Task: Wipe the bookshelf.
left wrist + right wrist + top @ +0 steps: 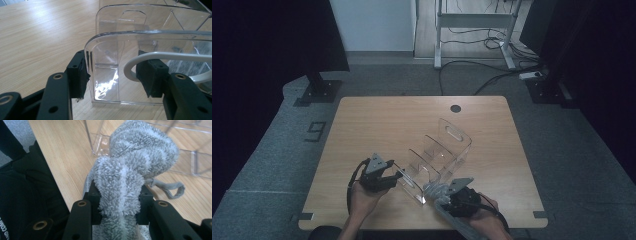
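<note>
Two jobs here: left gripper clamps the clear acrylic compartment organiser's end wall to steady it (sensible), right gripper squeezes a fluffy grey microfibre cloth ready to wipe.

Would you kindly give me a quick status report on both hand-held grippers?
Left hand-held gripper straddles clear organizer front corner wall. Right hand-held gripper clamped on grey fluffy cloth, near organizer's front edge. Nothing blocking.

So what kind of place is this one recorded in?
Probably a lab or recording studio: a lone wooden table on grey carpet, dark stands on floor plates at both sides, and loose cables under a desk frame behind.
</note>
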Demonstrator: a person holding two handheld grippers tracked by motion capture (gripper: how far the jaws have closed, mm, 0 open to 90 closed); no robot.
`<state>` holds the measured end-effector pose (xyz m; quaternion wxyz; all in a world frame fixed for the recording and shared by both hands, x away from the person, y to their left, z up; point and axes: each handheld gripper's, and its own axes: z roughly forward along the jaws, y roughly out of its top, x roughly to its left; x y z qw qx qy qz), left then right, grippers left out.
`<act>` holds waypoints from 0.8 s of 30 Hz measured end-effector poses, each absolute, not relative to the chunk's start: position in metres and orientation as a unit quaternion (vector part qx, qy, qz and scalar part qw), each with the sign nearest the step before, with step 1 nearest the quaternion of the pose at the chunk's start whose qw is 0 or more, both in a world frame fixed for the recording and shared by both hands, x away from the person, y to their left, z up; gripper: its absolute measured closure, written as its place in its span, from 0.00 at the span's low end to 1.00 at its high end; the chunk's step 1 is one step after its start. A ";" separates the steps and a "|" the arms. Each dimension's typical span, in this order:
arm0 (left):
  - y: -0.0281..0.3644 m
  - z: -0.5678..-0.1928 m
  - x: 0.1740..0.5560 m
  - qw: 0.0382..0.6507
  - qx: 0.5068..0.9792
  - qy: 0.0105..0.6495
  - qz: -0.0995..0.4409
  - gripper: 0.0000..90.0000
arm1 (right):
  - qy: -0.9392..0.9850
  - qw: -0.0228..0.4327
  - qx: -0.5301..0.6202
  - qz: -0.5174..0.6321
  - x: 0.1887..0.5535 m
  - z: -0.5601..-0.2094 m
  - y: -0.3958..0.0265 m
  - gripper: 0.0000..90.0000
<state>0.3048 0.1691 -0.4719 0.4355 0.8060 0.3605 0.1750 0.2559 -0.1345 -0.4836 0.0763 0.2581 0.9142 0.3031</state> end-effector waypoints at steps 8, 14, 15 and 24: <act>0.168 -0.471 0.305 0.435 0.808 0.357 0.175 0.50 | 0.906 0.088 0.282 0.302 0.258 -0.474 -0.161 0.72; 0.168 -0.471 0.305 0.434 0.808 0.357 0.175 0.50 | 0.894 0.099 0.313 0.303 0.268 -0.469 -0.186 0.72; 0.168 -0.471 0.305 0.434 0.808 0.357 0.175 0.50 | 0.892 0.102 0.320 0.303 0.269 -0.469 -0.190 0.72; 0.169 -0.471 0.306 0.435 0.809 0.356 0.174 0.50 | 0.873 0.126 0.362 0.302 0.282 -0.455 -0.229 0.72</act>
